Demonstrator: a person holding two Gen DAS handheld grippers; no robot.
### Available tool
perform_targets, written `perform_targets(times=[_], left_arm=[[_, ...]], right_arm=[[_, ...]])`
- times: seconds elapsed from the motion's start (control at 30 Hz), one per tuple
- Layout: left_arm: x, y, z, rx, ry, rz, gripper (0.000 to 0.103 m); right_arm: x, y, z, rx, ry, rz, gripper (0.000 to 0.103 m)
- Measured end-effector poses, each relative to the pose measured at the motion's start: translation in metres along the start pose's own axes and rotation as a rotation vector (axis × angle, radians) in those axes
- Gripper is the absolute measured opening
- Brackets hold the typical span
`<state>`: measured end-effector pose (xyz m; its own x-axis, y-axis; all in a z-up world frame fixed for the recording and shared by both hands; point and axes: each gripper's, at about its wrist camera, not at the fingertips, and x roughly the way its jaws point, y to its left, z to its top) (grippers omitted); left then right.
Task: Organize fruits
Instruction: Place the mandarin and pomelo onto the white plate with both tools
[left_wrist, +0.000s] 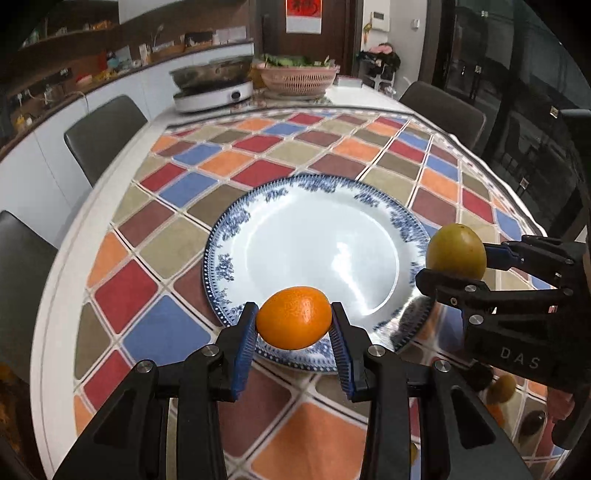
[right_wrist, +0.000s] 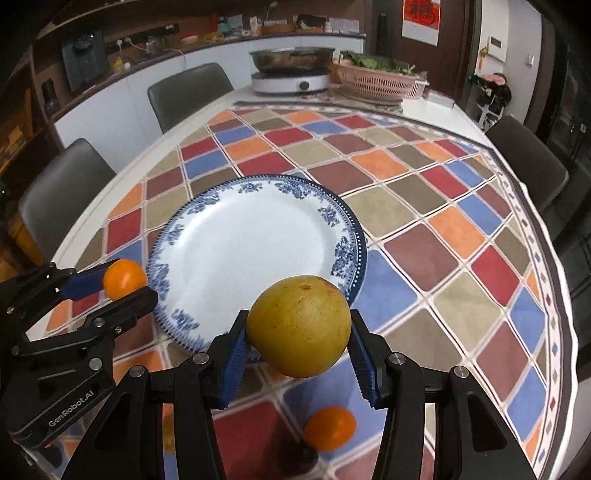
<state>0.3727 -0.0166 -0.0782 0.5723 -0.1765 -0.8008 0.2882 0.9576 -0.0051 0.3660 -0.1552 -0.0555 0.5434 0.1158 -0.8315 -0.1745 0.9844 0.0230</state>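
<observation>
Left claw (left_wrist: 293, 321) pinching an orange (left_wrist: 293, 317), right claw (right_wrist: 297, 339) gripping a yellow-green fruit (right_wrist: 299, 325), both just short of the plate (left_wrist: 321, 206) ahead; early release risks fruit rolling off the rim.

Dark fruit (right_wrist: 303, 459) half hidden behind orange (right_wrist: 330, 428)

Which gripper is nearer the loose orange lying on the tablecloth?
Right. The right gripper, holding the yellow-green fruit, hangs almost directly over the loose orange. The left gripper, holding its own orange, is off to the left beyond the plate.
</observation>
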Motion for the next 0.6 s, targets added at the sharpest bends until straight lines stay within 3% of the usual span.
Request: perform_targets(times=[0.17,0.43,0.6], left_arm=[[0.024,0.003,0.001,-0.003,0.045,0.001,0.038],[0.032,0.001,0.001,0.005,0.066,0.009,0.039],[0.029,0.003,0.001,0.004,0.072,0.019,0.045]], right_arm=[[0.022,0.000,0.008,-0.005,0.046,0.003,0.051],[0.036,0.000,0.010,-0.001,0.077,0.019,0.051],[0.037,0.001,0.009,-0.010,0.079,0.018,0.051]])
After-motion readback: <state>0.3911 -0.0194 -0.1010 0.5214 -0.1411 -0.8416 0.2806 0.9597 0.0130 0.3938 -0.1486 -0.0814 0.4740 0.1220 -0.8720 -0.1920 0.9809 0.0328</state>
